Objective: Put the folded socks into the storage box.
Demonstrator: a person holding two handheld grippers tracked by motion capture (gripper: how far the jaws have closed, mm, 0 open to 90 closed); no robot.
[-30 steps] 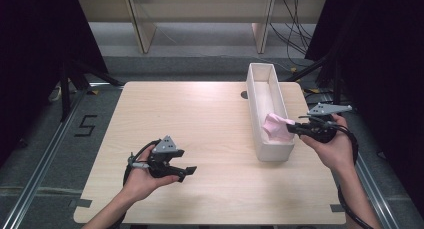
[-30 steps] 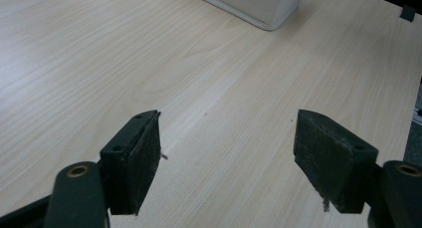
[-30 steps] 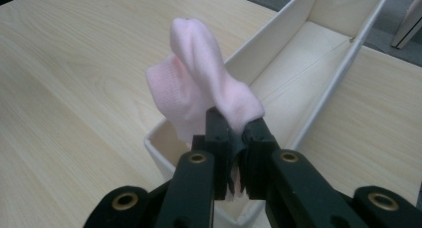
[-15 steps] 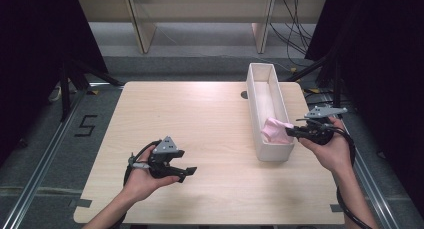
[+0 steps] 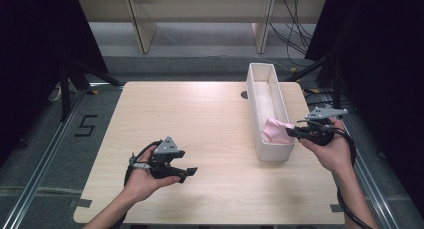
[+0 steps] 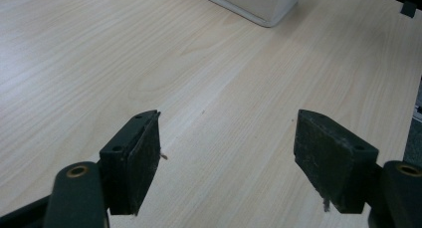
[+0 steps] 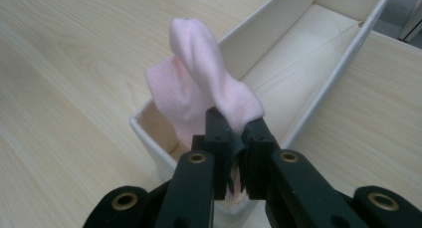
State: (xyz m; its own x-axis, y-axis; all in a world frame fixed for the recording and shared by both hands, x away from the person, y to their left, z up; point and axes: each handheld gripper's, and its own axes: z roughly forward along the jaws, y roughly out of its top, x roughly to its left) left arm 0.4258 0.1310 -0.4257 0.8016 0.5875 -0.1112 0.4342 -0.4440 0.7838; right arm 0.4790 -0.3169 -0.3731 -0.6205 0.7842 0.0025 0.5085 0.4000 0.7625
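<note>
Right gripper (image 7: 234, 131): jaws nearly closed, pinching pink sock (image 7: 199, 83), held over near end of white tray (image 5: 260, 96) at table's (image 5: 200, 114) right side. Left gripper (image 6: 226, 153): jaws wide apart, nothing between, above bare wood, near left.

Hand-held gripper (image 7: 234, 131) pinching pink sock (image 7: 201, 83) over white bin (image 7: 278, 34).

Table (image 5: 210, 119) evenly lit from overhead, surroundings left dark at both sides, soft shadows cast beneath the hands, slight blur seen across the high view, near jaws softened in both gripper views, no glare noted.
</note>
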